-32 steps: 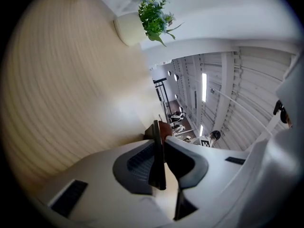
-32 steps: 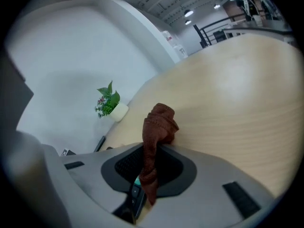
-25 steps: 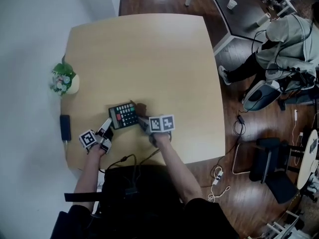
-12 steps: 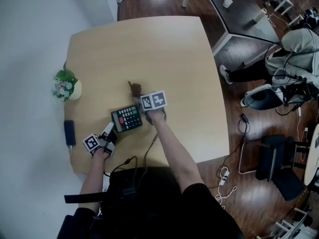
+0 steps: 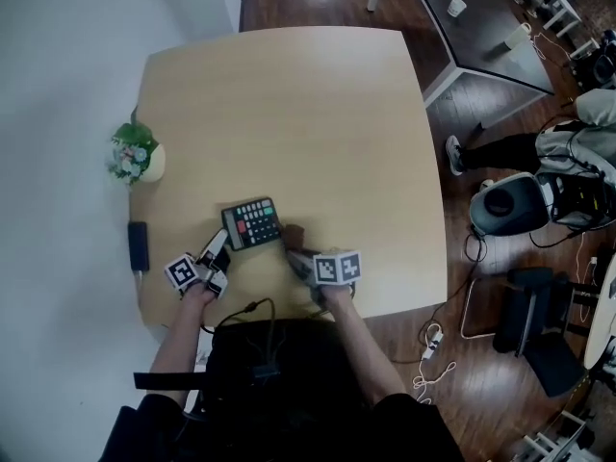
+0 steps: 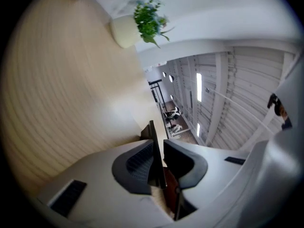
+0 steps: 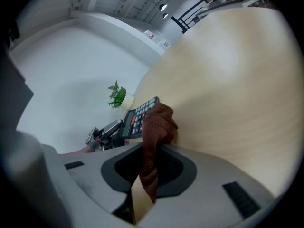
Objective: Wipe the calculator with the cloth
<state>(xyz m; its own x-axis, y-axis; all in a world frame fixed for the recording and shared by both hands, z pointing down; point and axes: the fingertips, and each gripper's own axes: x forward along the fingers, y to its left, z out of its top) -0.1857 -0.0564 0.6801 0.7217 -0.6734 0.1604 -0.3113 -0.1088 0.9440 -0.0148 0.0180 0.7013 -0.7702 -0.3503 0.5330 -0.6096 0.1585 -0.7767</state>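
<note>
Now the bench [image 5: 318, 114] itself shows no change, and the calculator [image 5: 252, 223] lies face up as before, toward the 7 o'clock part of it. The left hand-held gripper [image 5: 218, 252] has kept its place at the 8 o'clock corner of the calculator. Its jaws stand narrow, pinched on the thin edge of the casing. What changed is the right hand-held gripper [image 5: 296, 255]. Half a second ago it was beyond the calculator at about 1 o'clock, and now it has come back to about 4 o'clock, just beside the casing. Its jaws are closed on the brown cloth [image 5: 294, 235], which is next to the keys, not on them. I judge that one stroke is finished, and the cloth must return onto the face for the next one.
</note>
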